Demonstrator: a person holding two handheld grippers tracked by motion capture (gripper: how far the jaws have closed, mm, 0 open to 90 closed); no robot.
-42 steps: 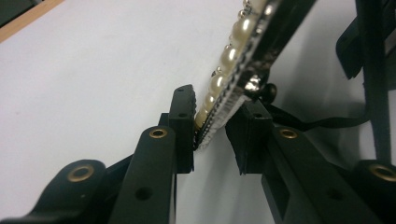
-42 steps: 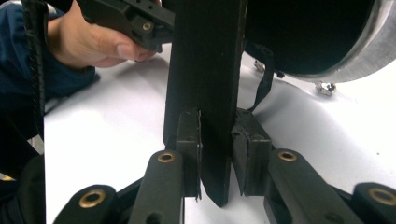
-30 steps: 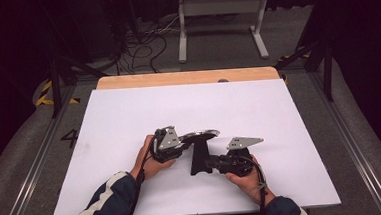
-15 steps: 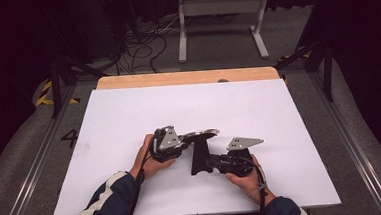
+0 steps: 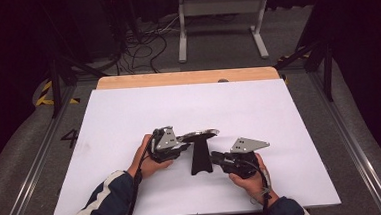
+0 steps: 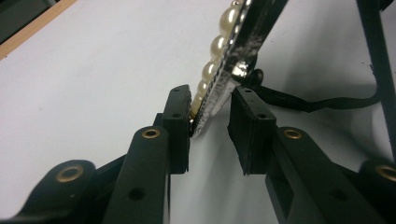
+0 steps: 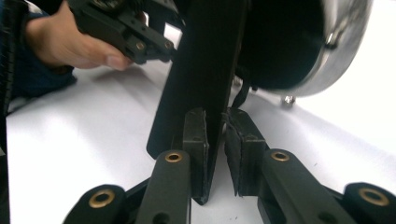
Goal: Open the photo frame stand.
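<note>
One round pearl-rimmed frame, silvery glittered edge, black flat stand leg, sitting near white table front-centre. Left gripper jaws straddling frame rim: one pad touching pearls, other standing slightly off, not clenched. Right gripper jaws clamping stand leg. Two hands working; wide bare tabletop lying beyond frame.

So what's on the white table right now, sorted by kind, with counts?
Round pearl-rimmed silver frame with black back stand: 1
Black handheld two-jaw grippers: 2, left, right
Total: 3
</note>
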